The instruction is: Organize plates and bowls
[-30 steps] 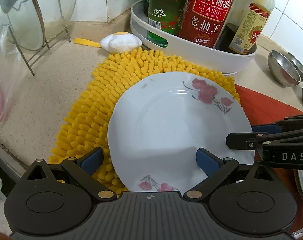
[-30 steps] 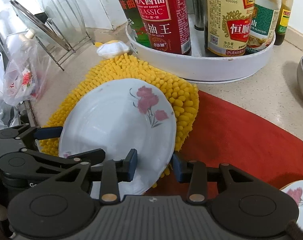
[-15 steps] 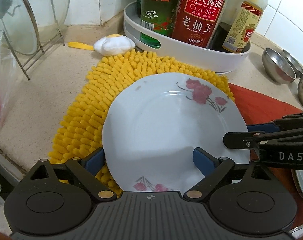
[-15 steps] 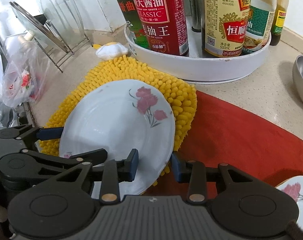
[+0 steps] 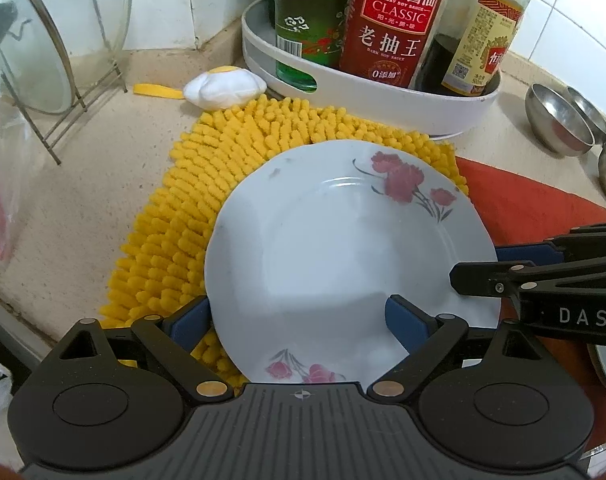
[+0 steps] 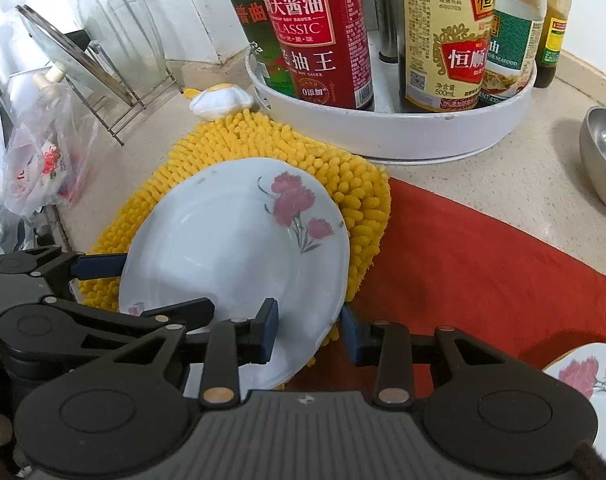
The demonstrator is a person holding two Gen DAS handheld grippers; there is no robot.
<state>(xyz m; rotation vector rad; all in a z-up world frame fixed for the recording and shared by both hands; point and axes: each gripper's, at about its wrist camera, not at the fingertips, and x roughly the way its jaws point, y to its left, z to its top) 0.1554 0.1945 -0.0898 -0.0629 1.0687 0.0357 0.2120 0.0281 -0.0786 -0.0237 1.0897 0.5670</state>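
Plate (image 5: 343,264) with red flowers, shared between two tongs above a cluttered kitchen counter.

Left view: the left tongs (image 5: 297,320) gape wide astride the plate's near rim, gripping nothing, probably steadying it. The right tongs (image 5: 479,266) bite its far-right rim. Under the plate lies a yellow chenille mat (image 5: 207,184), with a red cloth (image 5: 523,204) to the right and steel bowls (image 5: 559,124) beyond.
Right view: the right jaws are clenched on the plate's edge just ahead and tilt it, likely to carry it to the second floral plate (image 6: 583,372) at their right. A speckled countertop (image 6: 483,184) runs ahead to a white tray of sauce bottles (image 6: 383,140) and a tiled wall.
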